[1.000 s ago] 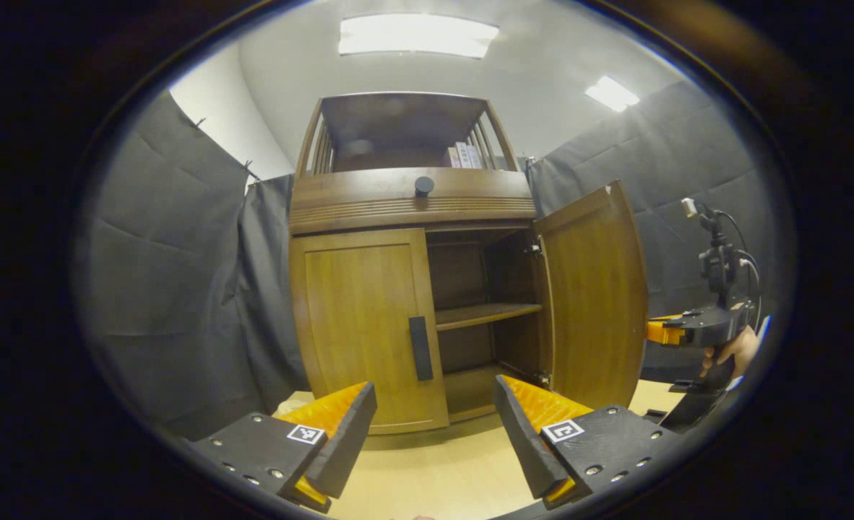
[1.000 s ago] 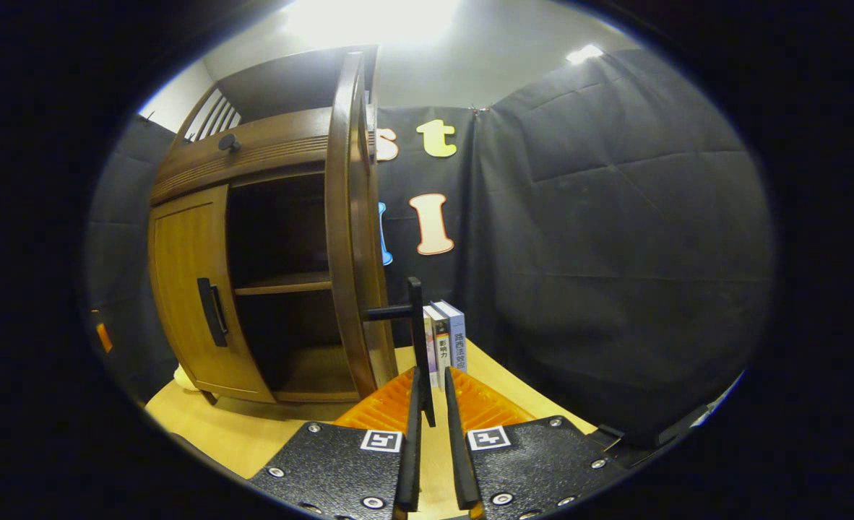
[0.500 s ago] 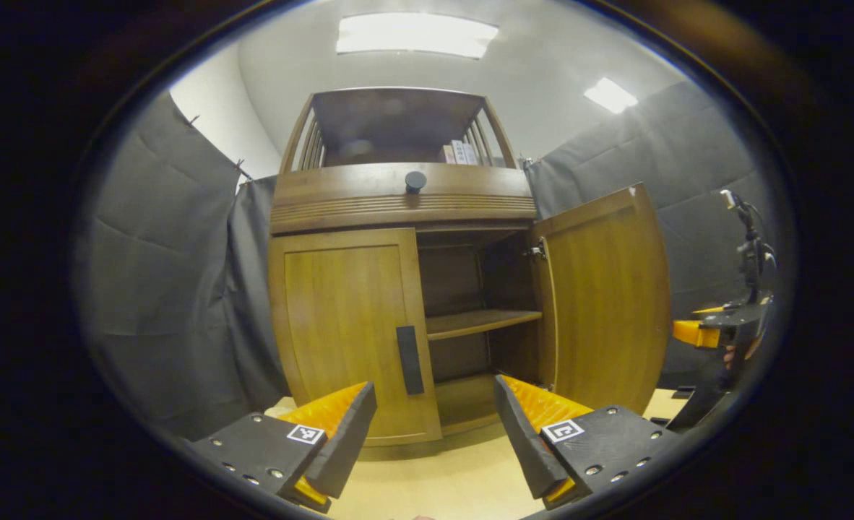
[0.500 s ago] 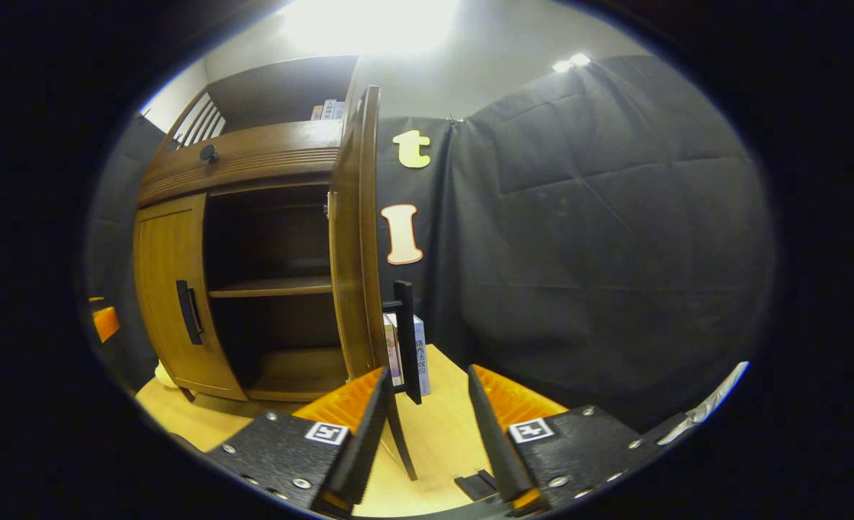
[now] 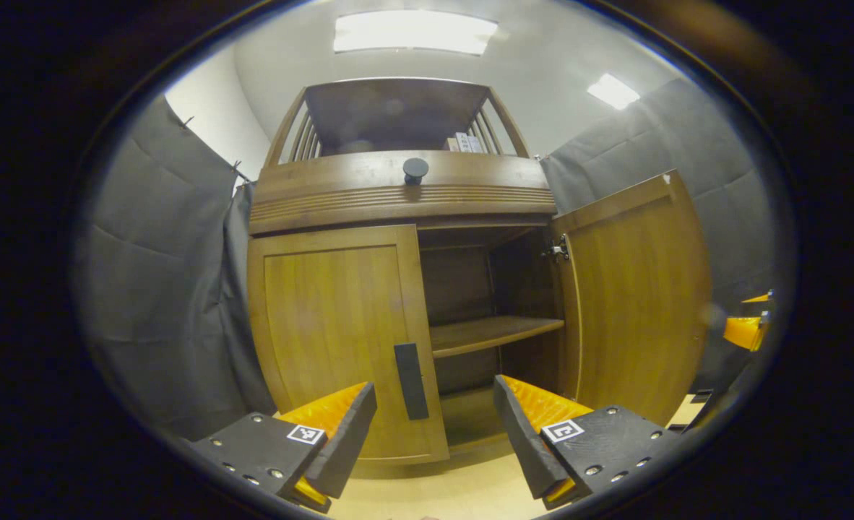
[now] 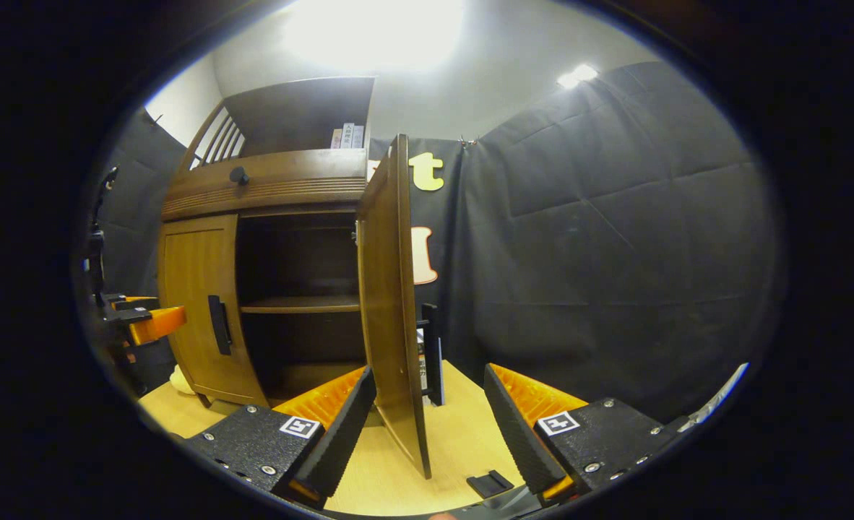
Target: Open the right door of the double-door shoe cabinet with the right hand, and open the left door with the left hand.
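My left claw point(image 5: 434, 426) is apart, both fingers clear of everything, nothing between them. Straight ahead of it, between the fingers in the left gripper view, stands the black handle point(image 5: 411, 380) of the left door point(image 5: 340, 339). That door is shut, flush with the cabinet front. I cannot tell how near the fingertips are to the handle; they are not touching it.

My right claw point(image 6: 427, 422) is also apart and holds nothing. In the right gripper view the right door point(image 6: 391, 303) is swung wide open and seen nearly edge-on; its lower edge falls between my two fingers, touching neither. The door's black handle point(image 6: 433, 354) sticks out on its far face, just beyond the door edge.

The shoe cabinet point(image 5: 398, 191) stands on the pale wooden tabletop point(image 6: 463, 440). With the right door open, the dark right compartment and its one shelf point(image 5: 492, 334) are exposed. A round black knob point(image 5: 415, 169) sits at the centre of the band above the doors. A few books point(image 6: 347, 136) stand upright in the open top bay.

In the right gripper view the left claw point(image 6: 154, 323) shows at the left edge, level with the left door's handle point(image 6: 219, 325). In the left gripper view an orange finger of the right claw point(image 5: 745, 331) shows past the open door at the right edge. A small black piece point(image 6: 490, 482) lies on the tabletop near my right claw.
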`<action>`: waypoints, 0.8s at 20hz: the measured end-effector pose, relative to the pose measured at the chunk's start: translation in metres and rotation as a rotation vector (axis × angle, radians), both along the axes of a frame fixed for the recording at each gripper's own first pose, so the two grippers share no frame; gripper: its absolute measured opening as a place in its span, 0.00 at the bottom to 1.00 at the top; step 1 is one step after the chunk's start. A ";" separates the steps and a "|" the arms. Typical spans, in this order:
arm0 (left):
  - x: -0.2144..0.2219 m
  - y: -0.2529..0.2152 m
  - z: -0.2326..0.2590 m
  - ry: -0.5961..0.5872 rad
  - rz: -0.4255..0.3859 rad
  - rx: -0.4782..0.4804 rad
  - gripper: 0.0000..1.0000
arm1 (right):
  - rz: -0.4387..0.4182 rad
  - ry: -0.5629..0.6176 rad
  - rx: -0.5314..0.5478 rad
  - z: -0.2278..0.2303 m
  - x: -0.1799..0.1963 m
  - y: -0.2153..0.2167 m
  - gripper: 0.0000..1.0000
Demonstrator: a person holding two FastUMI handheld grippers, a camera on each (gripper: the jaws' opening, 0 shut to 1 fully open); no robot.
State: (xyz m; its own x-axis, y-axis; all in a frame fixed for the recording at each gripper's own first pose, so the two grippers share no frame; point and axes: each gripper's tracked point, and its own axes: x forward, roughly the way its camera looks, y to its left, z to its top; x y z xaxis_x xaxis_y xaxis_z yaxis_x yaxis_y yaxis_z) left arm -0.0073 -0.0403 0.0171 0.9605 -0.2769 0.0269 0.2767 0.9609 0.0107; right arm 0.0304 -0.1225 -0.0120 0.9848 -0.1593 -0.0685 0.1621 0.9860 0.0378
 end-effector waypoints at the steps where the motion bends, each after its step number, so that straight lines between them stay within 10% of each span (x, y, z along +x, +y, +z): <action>1: 0.001 0.000 0.000 -0.003 0.000 0.001 0.99 | 0.007 -0.003 0.000 0.001 0.000 0.002 0.93; 16: 0.002 0.005 -0.009 0.132 0.077 0.006 0.93 | 0.074 0.051 0.018 -0.026 0.007 0.024 0.93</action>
